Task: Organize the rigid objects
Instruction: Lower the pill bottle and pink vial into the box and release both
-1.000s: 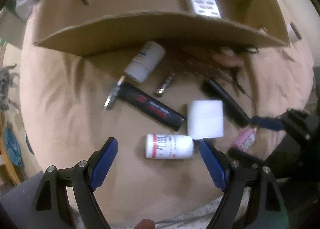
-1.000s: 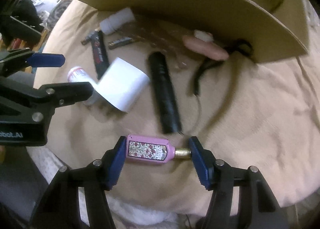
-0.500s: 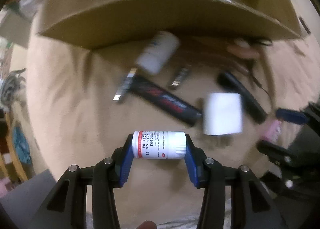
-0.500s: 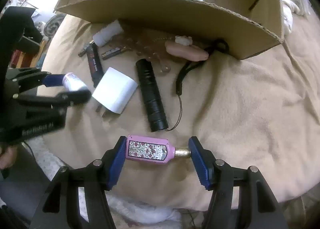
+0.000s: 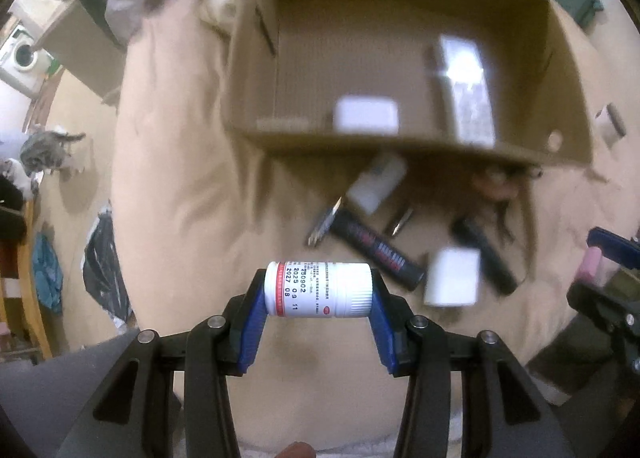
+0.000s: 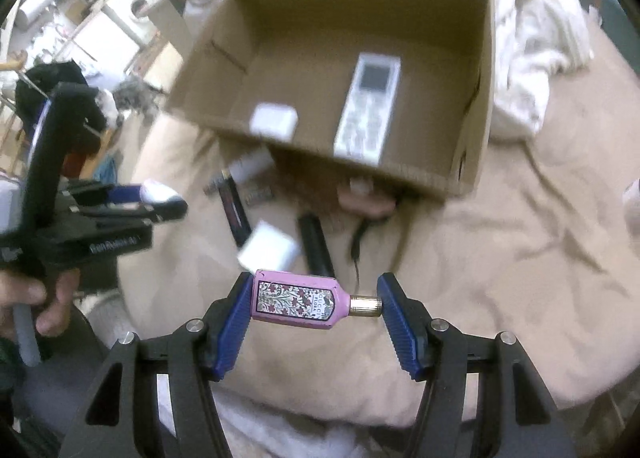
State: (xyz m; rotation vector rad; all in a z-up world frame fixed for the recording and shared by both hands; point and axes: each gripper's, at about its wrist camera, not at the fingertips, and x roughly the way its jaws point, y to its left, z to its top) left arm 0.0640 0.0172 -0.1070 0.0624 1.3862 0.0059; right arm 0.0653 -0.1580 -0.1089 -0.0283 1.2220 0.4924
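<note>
My left gripper is shut on a white pill bottle and holds it lying sideways, raised above the bed. My right gripper is shut on a pink perfume bottle with a gold cap, also raised. An open cardboard box stands ahead, shown also in the right wrist view. In it lie a white remote and a small white block. The left gripper shows at the left of the right wrist view.
On the beige blanket in front of the box lie a black flashlight, a white cube charger, a black-and-red tube, a white bottle, a small blade and a pink object.
The left gripper closed on the pill bottle and lifted it. Both grippers rose with their bottles, and the view now looks down into the box.
</note>
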